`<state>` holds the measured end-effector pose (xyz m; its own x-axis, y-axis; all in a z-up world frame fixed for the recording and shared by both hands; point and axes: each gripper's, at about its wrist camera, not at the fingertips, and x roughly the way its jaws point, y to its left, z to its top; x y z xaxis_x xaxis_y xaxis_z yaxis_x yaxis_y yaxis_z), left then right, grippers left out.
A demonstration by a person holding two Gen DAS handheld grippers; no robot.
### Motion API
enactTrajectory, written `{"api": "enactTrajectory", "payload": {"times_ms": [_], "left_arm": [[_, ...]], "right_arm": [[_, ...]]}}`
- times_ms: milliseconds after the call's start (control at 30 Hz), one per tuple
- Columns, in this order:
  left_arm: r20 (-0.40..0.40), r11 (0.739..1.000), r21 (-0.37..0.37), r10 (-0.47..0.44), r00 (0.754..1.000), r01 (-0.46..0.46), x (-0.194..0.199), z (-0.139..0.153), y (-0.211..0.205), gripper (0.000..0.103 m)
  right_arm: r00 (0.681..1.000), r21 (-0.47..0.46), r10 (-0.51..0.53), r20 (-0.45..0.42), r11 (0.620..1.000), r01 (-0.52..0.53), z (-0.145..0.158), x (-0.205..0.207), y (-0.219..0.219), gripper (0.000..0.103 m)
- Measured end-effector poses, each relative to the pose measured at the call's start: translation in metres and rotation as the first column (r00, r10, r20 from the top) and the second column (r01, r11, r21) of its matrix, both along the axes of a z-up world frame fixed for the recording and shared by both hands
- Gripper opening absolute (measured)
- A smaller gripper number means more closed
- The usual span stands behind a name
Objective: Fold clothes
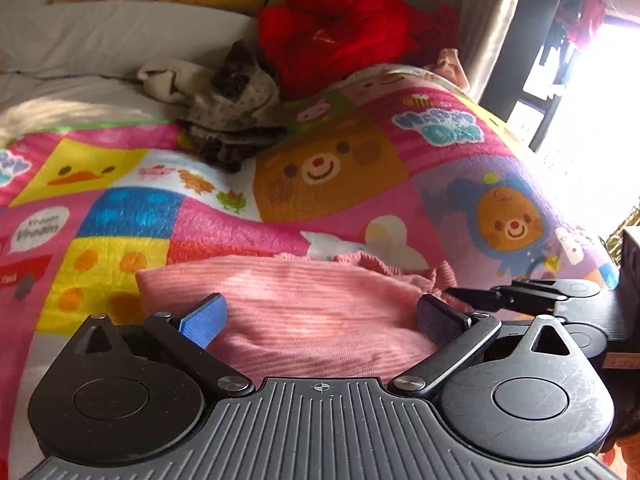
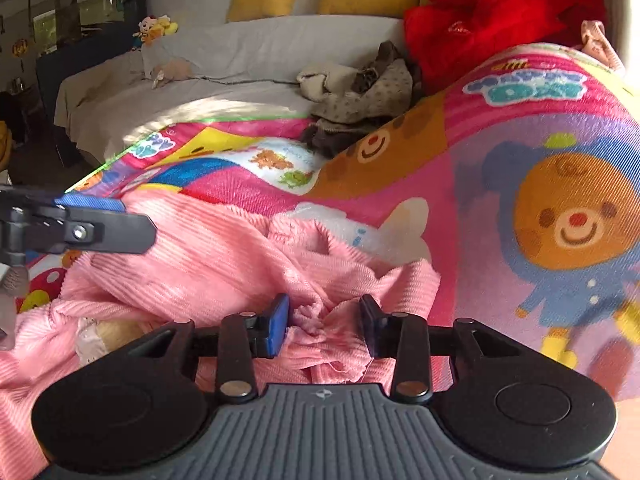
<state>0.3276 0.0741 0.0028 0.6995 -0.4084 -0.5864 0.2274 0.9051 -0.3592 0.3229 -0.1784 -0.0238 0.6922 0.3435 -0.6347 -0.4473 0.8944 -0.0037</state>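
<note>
right hand-held gripper (image 2: pixel 324 326): jaws narrow, bunched pink garment (image 2: pixel 224 256) between its pads, not clamped | left hand-held gripper (image 1: pixel 320 320): wide, empty, garment just ahead on the cartoon blanket (image 1: pixel 352 184) | risk: bunch snags a pad on withdrawal, dragging the fold askew

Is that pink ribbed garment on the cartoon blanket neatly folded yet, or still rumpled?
Still rumpled. The pink ribbed garment is smooth at one end, but it bunches into loose wrinkles by the right gripper, whose pads stand apart.
</note>
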Motion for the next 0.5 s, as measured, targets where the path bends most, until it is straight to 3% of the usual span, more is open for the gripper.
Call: {"api": "enactTrajectory", "payload": {"times_ms": [167, 300, 500], "left_arm": [[-0.009, 0.998, 0.061, -0.008, 1.000, 0.009, -0.004, -0.019, -0.003, 0.103], [-0.002, 0.998, 0.059, -0.008, 1.000, 0.008, -0.009, -0.010, -0.002, 0.103], [0.046, 0.999, 0.012, 0.039, 0.998, -0.040, -0.006, 0.005, 0.014, 0.103]], "right_arm": [[0.996, -0.047, 0.070, -0.056, 0.996, -0.073, -0.007, -0.013, 0.002, 0.036], [0.995, -0.064, 0.055, -0.082, 0.996, -0.061, -0.019, -0.012, 0.003, 0.039], [0.999, -0.046, 0.041, 0.008, 0.998, -0.041, 0.014, -0.004, 0.005, 0.040]]}}
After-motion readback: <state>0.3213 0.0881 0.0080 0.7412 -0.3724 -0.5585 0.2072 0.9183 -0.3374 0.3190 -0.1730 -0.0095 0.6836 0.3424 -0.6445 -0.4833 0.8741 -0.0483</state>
